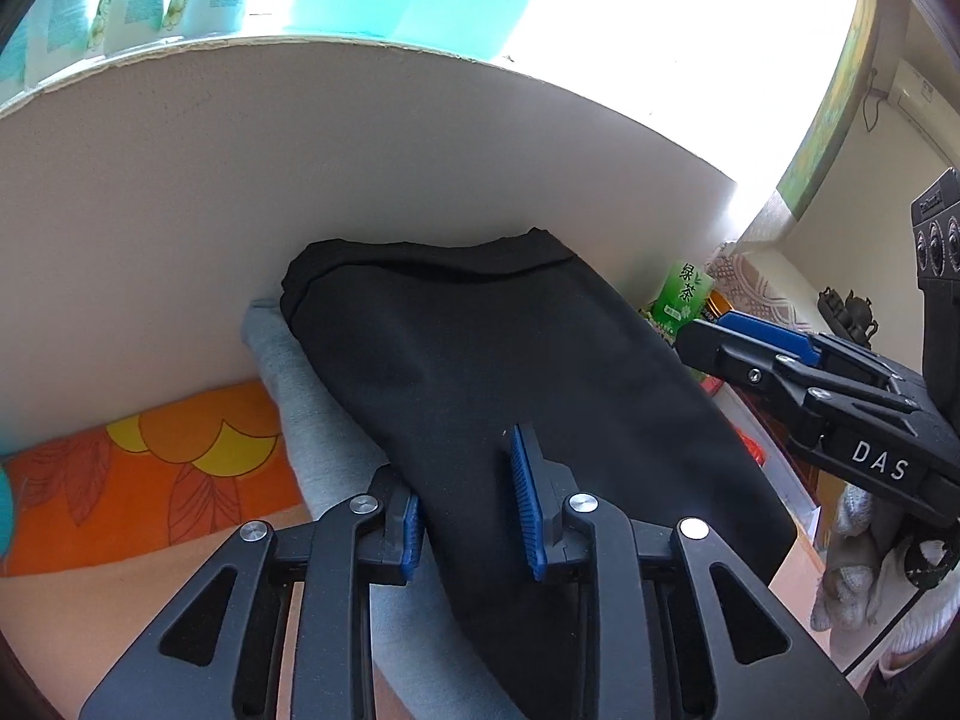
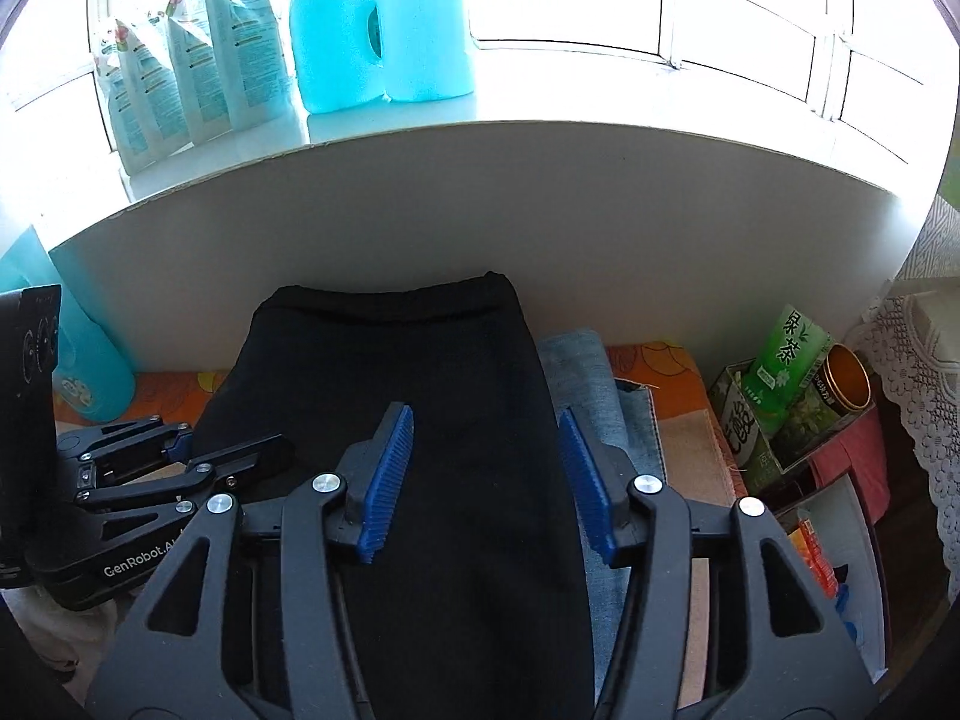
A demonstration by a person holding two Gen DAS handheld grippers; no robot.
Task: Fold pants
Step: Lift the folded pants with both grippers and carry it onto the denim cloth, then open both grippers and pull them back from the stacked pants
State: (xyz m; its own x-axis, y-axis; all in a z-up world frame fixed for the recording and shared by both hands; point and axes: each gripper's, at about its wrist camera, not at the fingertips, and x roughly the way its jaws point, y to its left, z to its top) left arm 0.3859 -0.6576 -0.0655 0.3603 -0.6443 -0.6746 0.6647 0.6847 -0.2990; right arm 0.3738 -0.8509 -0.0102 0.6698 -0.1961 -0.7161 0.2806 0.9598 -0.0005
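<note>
Blue-padded left gripper (image 1: 471, 501) with jaws apart, straddling the near left edge of the black pants (image 1: 510, 372); one pad sits at the fabric's edge, the other above the cloth. Right gripper (image 2: 486, 474), jaws likewise apart and holding nothing, hovers over the pants (image 2: 420, 396) to the left gripper's right. Beneath the pants lies a grey-blue cloth (image 1: 312, 414) on an orange patterned cover (image 1: 150, 468). Beyond stands a white wall (image 1: 300, 180), with a green tea carton (image 2: 780, 360) farther right.
</note>
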